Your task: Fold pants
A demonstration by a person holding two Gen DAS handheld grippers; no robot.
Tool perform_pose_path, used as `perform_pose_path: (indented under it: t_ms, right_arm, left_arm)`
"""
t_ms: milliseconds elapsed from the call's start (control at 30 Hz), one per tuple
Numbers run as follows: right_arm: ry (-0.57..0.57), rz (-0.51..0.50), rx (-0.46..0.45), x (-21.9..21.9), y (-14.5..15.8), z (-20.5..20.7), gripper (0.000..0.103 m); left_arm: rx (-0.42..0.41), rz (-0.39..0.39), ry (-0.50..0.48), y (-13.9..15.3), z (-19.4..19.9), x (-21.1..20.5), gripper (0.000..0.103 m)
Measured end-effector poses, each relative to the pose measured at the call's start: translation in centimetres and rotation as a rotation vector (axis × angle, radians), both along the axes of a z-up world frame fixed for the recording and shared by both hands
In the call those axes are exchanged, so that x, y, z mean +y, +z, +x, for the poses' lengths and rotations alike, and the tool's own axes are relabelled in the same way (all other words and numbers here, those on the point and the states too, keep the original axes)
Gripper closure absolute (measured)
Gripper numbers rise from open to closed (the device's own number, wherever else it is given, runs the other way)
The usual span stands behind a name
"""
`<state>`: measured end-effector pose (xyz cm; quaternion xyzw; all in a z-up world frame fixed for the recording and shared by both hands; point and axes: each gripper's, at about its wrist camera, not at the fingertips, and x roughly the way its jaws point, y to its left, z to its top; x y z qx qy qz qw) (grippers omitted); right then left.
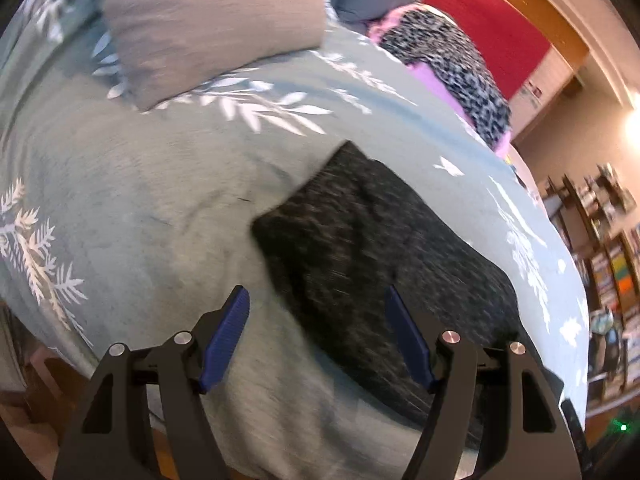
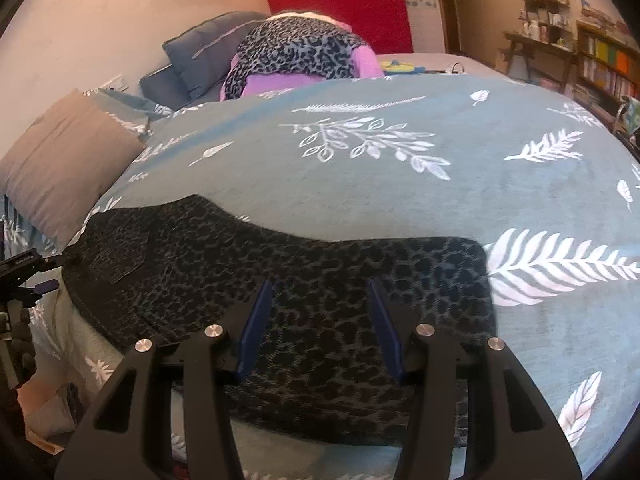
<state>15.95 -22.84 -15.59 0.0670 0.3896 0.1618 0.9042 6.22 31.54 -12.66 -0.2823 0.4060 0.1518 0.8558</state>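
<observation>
Although the dark leopard-print fabric pants [image 2: 304, 280] already lie flat, legs together, along the near edge of the teal leaf-patterned bedspread [image 2: 400, 184], we judge crosswise folds remain; our left gripper [image 1: 316, 336] and right gripper [image 2: 320, 324] gape, grasping nothing

No text, label or number can be read anywhere (shelf items too blurred).
</observation>
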Motion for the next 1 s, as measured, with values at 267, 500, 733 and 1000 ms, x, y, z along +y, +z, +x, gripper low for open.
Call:
perform_pose_path:
  t_ms: [267,500,733,1000]
  right_arm:
    - [0.040,-0.008,0.020,2.0,0.0,-0.1,0.052]
    - [0.064,-0.004,0.018,3.0,0.0,-0.3,0.052]
    - [0.078,0.009,0.037,3.3,-0.6,-0.5,0.052]
    - [0.038,0.018,0.043,2.2,-0.6,-0.3,0.052]
  left_arm:
    - [-0.082,-0.042,0.000,-1.4,1.7,1.9,0.020]
    - [-0.082,-0.038,-0.007,-2.9,4.8,2.8,0.020]
    - [-0.061,-0.028,-0.002,-2.9,4.7,2.6,0.040]
    - [-0.094,-0.047,-0.034,-2.2,4.2,1.7,0.068]
